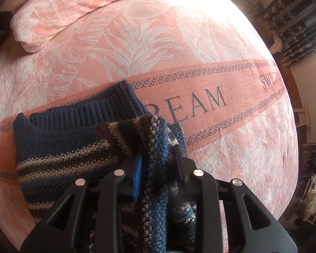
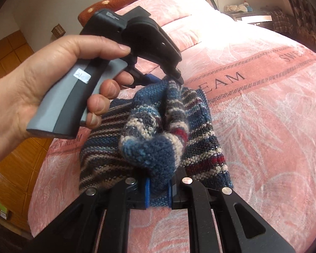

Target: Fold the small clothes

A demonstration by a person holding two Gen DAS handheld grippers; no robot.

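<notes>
Two grippers grasp one striped knit sweater [image 2: 202,145] lying on a pink bedspread [image 2: 273,109] lettered "DREAM". From the left wrist view, the left gripper [image 1: 158,162] is clenched on a bunched fold of the knit lifted at 6 o'clock, with the navy ribbed collar [image 1: 99,109] lying flat toward 10 o'clock. From the right wrist view, the right gripper [image 2: 159,186] pinches a raised roll of the sweater at 6 o'clock; a person's hand [image 2: 52,80] holds the left gripper's handle at 9 o'clock. A pink pillow [image 1: 63,10] lies at 11 o'clock.
</notes>
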